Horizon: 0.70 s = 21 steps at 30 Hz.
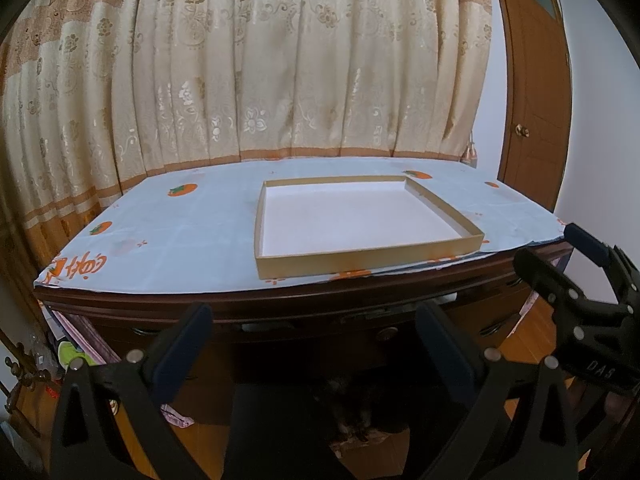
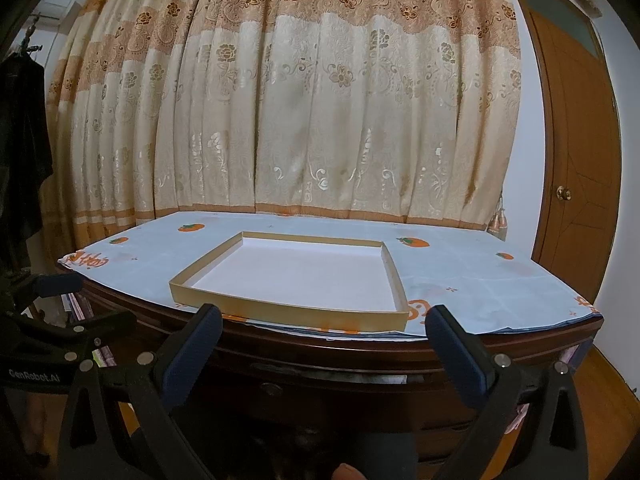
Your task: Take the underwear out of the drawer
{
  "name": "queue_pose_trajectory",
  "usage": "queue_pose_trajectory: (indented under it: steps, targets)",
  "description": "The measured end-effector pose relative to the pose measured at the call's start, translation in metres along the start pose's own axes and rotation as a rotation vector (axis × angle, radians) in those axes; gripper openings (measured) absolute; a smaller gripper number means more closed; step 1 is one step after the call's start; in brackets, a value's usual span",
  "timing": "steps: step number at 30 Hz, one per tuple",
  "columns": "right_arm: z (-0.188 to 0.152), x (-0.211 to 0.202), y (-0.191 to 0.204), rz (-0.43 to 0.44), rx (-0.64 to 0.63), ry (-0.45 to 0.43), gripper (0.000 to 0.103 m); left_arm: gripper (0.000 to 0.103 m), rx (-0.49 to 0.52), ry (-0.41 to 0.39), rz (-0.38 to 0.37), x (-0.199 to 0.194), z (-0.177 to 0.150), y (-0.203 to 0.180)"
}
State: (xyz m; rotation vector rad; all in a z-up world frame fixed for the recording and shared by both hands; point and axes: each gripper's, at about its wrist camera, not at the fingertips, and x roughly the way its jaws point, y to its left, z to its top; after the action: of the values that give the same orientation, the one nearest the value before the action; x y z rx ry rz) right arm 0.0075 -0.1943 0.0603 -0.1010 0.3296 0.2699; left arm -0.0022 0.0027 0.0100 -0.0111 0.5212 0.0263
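Floral curtain (image 2: 304,112) hangs behind a worktop (image 2: 480,280) carrying an empty shallow box (image 2: 296,276). Both hand-held grippers, left (image 1: 312,344) and right (image 2: 324,344), hover with fingers apart. Underwear is unseen, presumably inside the near drawer (image 2: 304,390); hook its knob (image 2: 272,389) squarely and pull straight.

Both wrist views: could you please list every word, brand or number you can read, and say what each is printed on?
"GenRobot.AI": on the left hand-held gripper, white letters on its black body, seen in the right wrist view.
"DAS": on the right hand-held gripper, seen in the left wrist view; more letters may be cut off.
Orange characters on the tablecloth: upside down and warped, not readable.
The box bears no text.
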Motion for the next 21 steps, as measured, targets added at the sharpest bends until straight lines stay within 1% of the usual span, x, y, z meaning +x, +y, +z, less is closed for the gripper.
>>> queue_pose_trajectory:
  steps: [21]
  targets:
    - [-0.0015, -0.0006, 0.0016, 0.002, -0.006, -0.003, 0.103, 0.103, -0.008, -0.007, 0.004, -0.0007, -0.0029, 0.0041]
